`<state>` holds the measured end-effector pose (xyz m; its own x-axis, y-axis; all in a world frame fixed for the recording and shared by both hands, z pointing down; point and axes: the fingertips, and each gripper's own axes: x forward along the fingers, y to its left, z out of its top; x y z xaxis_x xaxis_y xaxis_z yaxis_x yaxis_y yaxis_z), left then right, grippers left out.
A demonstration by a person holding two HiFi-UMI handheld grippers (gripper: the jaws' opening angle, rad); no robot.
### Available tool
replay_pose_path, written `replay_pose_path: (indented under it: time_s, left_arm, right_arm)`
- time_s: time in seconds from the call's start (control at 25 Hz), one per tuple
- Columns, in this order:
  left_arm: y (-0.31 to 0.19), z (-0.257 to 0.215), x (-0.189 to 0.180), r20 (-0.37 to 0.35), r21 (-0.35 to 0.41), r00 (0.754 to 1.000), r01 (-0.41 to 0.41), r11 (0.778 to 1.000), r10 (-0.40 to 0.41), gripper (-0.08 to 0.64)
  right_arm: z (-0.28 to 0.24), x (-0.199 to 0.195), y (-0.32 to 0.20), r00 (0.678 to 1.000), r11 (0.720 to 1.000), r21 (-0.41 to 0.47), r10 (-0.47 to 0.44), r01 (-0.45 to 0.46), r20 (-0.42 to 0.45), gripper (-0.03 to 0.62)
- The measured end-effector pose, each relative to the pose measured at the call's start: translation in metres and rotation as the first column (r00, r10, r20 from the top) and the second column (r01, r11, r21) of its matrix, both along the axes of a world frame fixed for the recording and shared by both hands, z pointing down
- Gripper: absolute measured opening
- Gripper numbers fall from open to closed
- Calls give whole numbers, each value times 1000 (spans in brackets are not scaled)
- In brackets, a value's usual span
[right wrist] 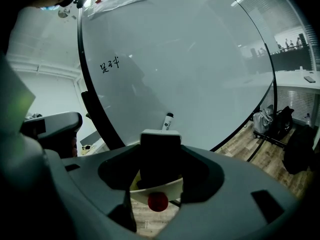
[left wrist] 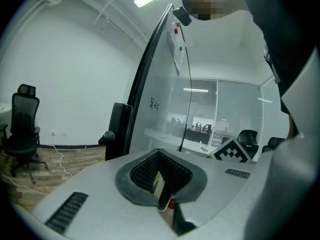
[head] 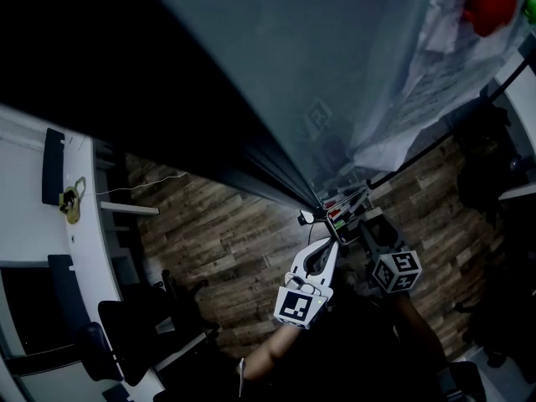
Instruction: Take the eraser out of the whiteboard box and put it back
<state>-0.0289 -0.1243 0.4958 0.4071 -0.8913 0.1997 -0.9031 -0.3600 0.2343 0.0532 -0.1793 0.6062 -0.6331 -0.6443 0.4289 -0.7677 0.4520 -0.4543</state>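
In the right gripper view a black eraser [right wrist: 160, 156] with a white top stands upright between the jaws of my right gripper [right wrist: 160, 170], and the pads sit against both its sides. Under it shows the rim of the white whiteboard box [right wrist: 150, 188], with a red round piece [right wrist: 158, 201] below and a marker [right wrist: 167, 121] standing behind. My left gripper [left wrist: 161, 178] is shut on a thin cream wall of the box [left wrist: 159, 186]. In the dark head view both grippers, left [head: 322, 238] and right [head: 357, 218], meet at the box [head: 338, 210] on the whiteboard's [head: 318, 74] lower edge.
The whiteboard [right wrist: 190, 59] carries a small scribble [right wrist: 109, 64] and a paper with magnets at the top. A black office chair [left wrist: 22, 119] stands at the left, bags [right wrist: 272, 121] lie on the wooden floor at the right, and chairs and a white desk [head: 25, 199] lie at the left.
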Motion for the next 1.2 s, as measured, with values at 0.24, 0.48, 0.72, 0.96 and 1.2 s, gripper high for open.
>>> replay_pose_path:
  time_s: [0.24, 0.48, 0.72, 0.96, 1.2]
  left_arm:
    - [0, -4, 1, -5, 10, 1000, -4, 1000, 4, 6]
    - [1, -8, 1, -15, 23, 1000, -2, 1000, 2, 6]
    - [3, -15, 3, -32, 37, 999, 2, 999, 0, 6]
    - [13, -14, 5, -5, 54, 1000, -8, 999, 8, 6]
    - [23, -25, 6, -24, 73, 1000, 18, 997, -17, 6]
  right_arm:
    - [-2, 2, -1, 1000, 1000, 6, 8, -8, 3, 242]
    - [-6, 5, 1, 1000, 1000, 16, 13, -13, 2, 241]
    - [-15, 5, 2, 1000, 999, 42, 6, -7, 6, 241]
    - [-25, 8, 5, 1000, 997, 70, 9, -11, 20, 241]
    - [-38, 10, 11, 1000, 994, 109, 3, -6, 26, 241]
